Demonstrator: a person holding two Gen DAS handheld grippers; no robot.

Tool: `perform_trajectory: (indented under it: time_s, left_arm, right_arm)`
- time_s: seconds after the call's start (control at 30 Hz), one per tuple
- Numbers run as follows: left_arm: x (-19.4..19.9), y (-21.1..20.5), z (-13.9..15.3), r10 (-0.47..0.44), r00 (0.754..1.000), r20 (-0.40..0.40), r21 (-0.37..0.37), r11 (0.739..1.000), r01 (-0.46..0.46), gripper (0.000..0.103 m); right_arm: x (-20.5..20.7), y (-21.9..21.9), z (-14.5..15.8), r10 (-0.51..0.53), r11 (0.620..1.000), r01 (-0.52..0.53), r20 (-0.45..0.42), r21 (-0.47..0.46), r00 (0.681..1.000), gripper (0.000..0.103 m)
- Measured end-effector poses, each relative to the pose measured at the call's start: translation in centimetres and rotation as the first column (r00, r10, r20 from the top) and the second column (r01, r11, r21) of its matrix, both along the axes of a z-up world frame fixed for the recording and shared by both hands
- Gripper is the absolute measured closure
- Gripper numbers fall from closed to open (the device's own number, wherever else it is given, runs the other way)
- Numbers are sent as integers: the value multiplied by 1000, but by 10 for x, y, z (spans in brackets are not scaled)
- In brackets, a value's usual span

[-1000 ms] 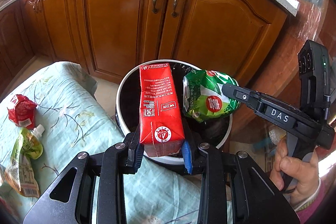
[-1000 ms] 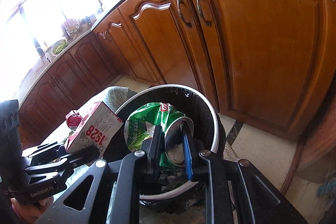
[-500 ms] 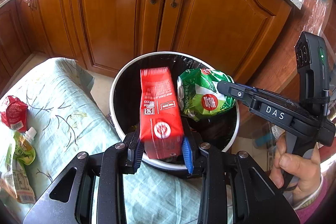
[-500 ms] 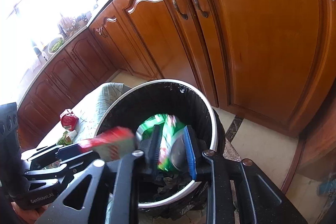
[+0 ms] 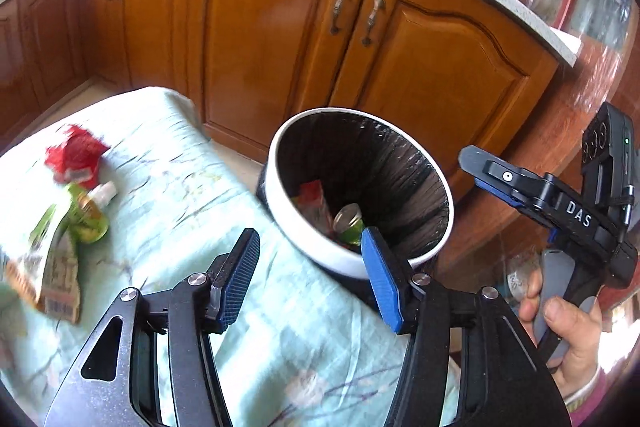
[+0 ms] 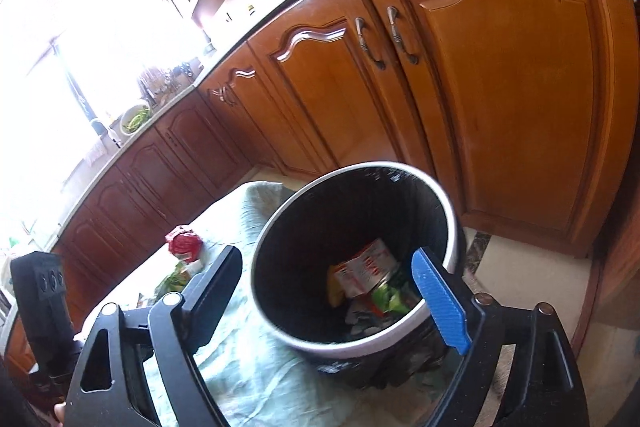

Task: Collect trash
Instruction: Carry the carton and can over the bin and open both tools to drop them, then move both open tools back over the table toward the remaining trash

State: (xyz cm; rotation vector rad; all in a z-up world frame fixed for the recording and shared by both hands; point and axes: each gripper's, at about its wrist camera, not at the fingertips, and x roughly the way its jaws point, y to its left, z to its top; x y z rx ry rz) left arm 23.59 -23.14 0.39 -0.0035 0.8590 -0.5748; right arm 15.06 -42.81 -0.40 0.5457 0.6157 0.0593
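Left gripper (image 5: 310, 267): jaws just opened, spread, nothing between them; shown at lower centre of the left view.
Right gripper (image 6: 328, 291): jaws just opened, spread wide, nothing pinched; lower centre of the right view.
Bin (image 6: 452, 215): white-rimmed, black-lined, at centre frame.
Carton (image 6: 366, 269): lying inside the bin.
Can (image 5: 349, 221): inside the bin, beside the carton.
Red wrapper (image 5: 74, 157): on the cloth (image 5: 192, 195), left of frame.
Green pouch (image 5: 86, 215): just below the wrapper.
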Motion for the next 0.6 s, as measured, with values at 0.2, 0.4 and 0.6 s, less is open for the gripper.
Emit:
perform_trajectory:
  time_s: [0.2,0.4,0.6]
  left_arm:
    - [-27,53,-3,103,995,9,-19,995,-103,49]
    - [-47,108,-8,211,977,-6,-32,977,-211,49]
    - [-62,163,-11,317,948,-19,-42,947,-317,49]
  right_arm:
    - [-7,39,-7,67,996,-67,-5,63,998,11]
    - [-4,87,-16,153,983,-149,-32,103,988,11]
    - [2,137,-24,250,964,-242,-64,108,966,11]
